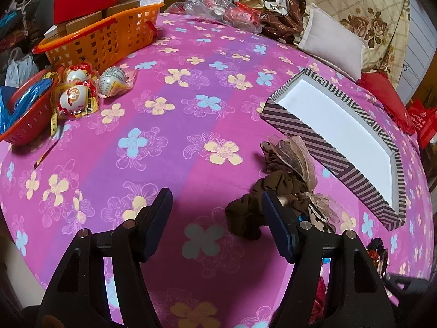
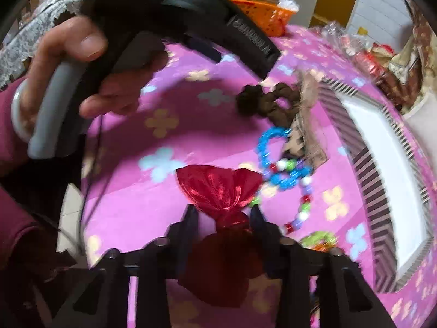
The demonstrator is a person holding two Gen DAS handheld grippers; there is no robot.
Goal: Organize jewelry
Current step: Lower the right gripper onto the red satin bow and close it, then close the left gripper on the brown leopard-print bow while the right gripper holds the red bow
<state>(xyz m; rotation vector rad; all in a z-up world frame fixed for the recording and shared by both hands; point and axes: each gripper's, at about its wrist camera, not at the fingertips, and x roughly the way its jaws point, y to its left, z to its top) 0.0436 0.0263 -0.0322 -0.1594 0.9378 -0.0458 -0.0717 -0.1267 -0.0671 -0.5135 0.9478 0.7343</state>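
At the near edge of the pink flowered cloth [image 2: 169,191], a red satin bow [image 2: 218,188] is straddled at its pinched waist by the right gripper [image 2: 224,213], whose jaws look closed around it, though blur hides firm contact. Just right lie the blue bead bracelet [image 2: 269,147] and multicoloured bead string [image 2: 303,199], with the striped box [image 2: 379,180] beyond. Farther off, the left gripper [image 1: 217,224] is held open beside the brown scrunchie [image 1: 273,194]; beads could be snagged and dragged if the bow is lifted carelessly.

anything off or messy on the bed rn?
Yes: the striped box sits empty while the jewelry lies loose beside it, with the blue bead bracelet tangled with the multicolour bead string, next to the brown scrunchie.
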